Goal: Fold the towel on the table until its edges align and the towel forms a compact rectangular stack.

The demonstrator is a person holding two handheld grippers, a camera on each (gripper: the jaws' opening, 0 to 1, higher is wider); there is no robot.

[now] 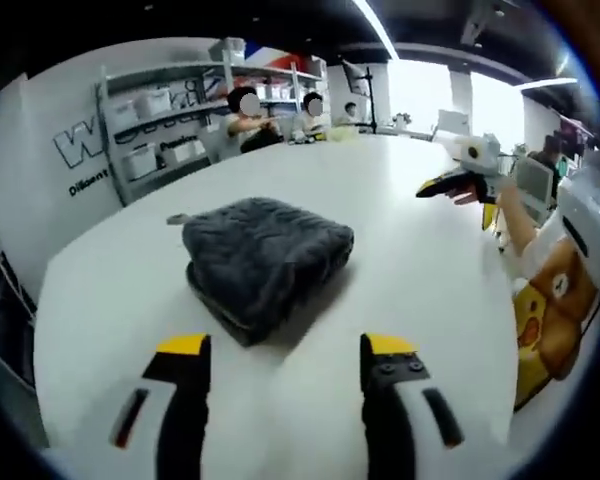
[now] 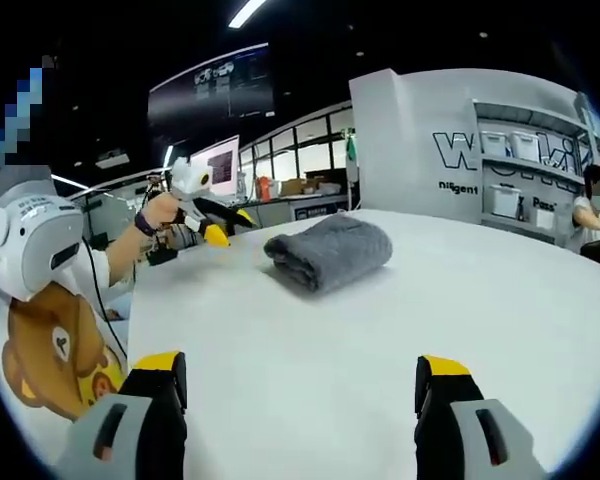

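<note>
The towel [image 1: 265, 260] lies folded in a compact stack mid-bench [image 1: 420, 270], both the left gripper [image 1: 285, 365] and right gripper [image 2: 302, 385] standing released and empty; judged complete, so withdraw without disturbing aligned edges.

The left gripper [image 1: 284, 362] is hovering with its jaws spread wide, gripping nothing. The right gripper [image 2: 302, 382] is doing likewise, jaws parted and empty.
</note>
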